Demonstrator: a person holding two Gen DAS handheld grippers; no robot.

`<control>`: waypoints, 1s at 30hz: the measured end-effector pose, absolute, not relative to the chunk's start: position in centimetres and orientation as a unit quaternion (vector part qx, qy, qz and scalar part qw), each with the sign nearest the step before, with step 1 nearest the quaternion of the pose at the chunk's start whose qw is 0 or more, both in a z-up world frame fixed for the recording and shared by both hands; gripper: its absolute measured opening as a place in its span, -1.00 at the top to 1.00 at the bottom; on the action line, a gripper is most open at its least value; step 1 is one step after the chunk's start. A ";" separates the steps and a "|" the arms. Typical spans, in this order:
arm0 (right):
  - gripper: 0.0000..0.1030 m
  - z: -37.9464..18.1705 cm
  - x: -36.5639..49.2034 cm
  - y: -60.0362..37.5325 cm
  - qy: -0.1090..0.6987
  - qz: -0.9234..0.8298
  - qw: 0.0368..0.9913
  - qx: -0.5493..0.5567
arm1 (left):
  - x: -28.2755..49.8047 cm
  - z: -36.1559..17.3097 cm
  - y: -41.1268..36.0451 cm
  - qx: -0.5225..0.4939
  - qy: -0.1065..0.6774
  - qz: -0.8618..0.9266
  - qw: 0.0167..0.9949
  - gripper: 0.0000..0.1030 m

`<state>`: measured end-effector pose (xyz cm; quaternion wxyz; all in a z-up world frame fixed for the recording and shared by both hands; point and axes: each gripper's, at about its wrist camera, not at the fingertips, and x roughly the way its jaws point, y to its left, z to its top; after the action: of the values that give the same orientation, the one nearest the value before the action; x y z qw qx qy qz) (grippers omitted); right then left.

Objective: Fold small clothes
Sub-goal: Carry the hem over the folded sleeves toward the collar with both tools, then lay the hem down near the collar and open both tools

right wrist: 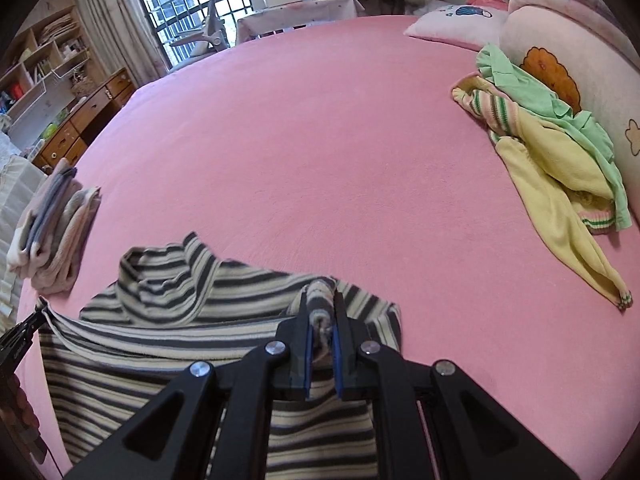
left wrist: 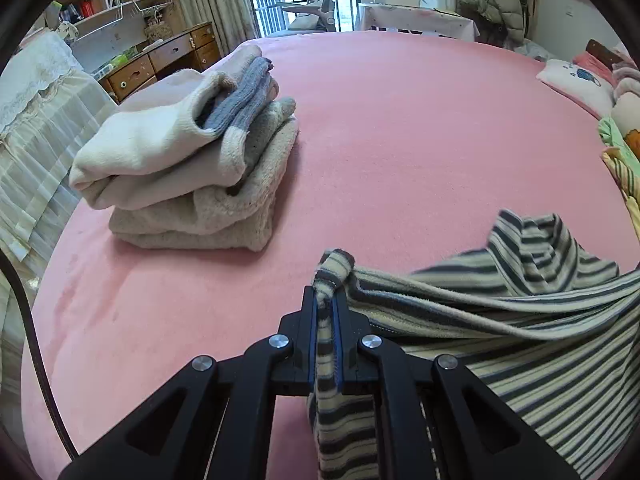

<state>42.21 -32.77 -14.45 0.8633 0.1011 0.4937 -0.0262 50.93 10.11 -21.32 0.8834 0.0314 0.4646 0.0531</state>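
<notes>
No legible text, label or number anywhere.

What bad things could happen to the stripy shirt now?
1. Each gripper, left gripper and right gripper, pinches only a small bunched bit of the grey-and-cream striped turtleneck shirt, so it might slip out.
2. The shirt's collar is flopped and crumpled, so it may land wrinkled on the pink bed sheet.

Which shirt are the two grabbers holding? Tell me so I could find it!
Look at the big pink bed. At its near edge, the left gripper and right gripper each pinch the stripy top. It alone has dark grey and cream stripes; the folded stack is plain, the loose pile yellow and green.
</notes>
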 end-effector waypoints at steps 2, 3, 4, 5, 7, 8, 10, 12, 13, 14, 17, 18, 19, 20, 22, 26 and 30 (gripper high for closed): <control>0.86 -14.7 42.9 -32.7 0.491 -0.031 0.865 0.101 | 51.6 -21.7 10.1 0.028 0.465 0.057 0.883 0.91; 0.86 -14.8 43.2 -32.8 0.489 -0.034 0.865 0.102 | 52.0 -21.9 10.0 0.027 0.465 0.059 0.883 0.91; 0.86 -14.8 43.5 -32.9 0.488 -0.037 0.866 0.105 | 52.3 -22.0 10.1 0.027 0.466 0.061 0.882 0.91; 0.86 -14.9 43.8 -33.0 0.486 -0.039 0.866 0.107 | 52.6 -22.2 10.0 0.028 0.466 0.062 0.882 0.91; 0.86 -15.2 44.4 -33.0 0.486 -0.044 0.866 0.108 | 53.3 -22.6 10.0 0.029 0.468 0.067 0.881 0.91; 0.86 -15.4 44.8 -33.0 0.487 -0.046 0.866 0.109 | 53.5 -22.8 10.0 0.028 0.469 0.069 0.880 0.91; 0.86 -15.8 45.5 -32.8 0.488 -0.052 0.865 0.105 | 54.2 -23.2 9.9 0.025 0.471 0.073 0.879 0.91; 0.86 -16.2 46.1 -32.7 0.490 -0.058 0.864 0.101 | 54.8 -23.6 9.8 0.023 0.473 0.077 0.877 0.91; 0.86 -16.6 46.4 -32.6 0.492 -0.061 0.863 0.099 | 55.0 -23.9 9.8 0.022 0.473 0.080 0.877 0.91; 0.86 -16.9 46.8 -32.6 0.494 -0.065 0.861 0.098 | 55.3 -24.1 9.8 0.020 0.474 0.082 0.876 0.91; 0.86 -17.9 47.7 -32.6 0.502 -0.074 0.856 0.097 | 55.9 -24.9 9.5 0.026 0.478 0.087 0.874 0.91; 0.86 -18.3 47.9 -32.6 0.505 -0.076 0.855 0.093 | 56.0 -25.2 9.5 0.028 0.479 0.087 0.873 0.91; 0.86 -18.6 48.1 -32.5 0.508 -0.077 0.853 0.090 | 56.2 -25.6 9.3 0.033 0.482 0.088 0.871 0.90; 0.84 -18.9 48.3 -32.4 0.514 -0.076 0.850 0.088 | 56.3 -25.9 9.2 0.036 0.484 0.088 0.870 0.89; 0.76 -19.1 48.3 -32.1 0.515 -0.077 0.850 0.080 | 56.4 -26.4 9.1 0.041 0.490 0.086 0.866 0.84; 0.17 -18.0 47.6 -32.2 0.492 -0.091 0.864 0.061 | 56.3 -26.7 9.2 0.058 0.494 0.094 0.863 0.75; 0.11 -15.8 46.6 -33.1 0.470 -0.089 0.876 0.063 | 55.4 -25.4 9.4 0.071 0.478 0.103 0.870 0.69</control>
<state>46.61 -33.08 -15.81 0.8761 0.0626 0.4696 -0.0893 55.36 9.44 -25.43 0.8696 0.0713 0.4776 0.1030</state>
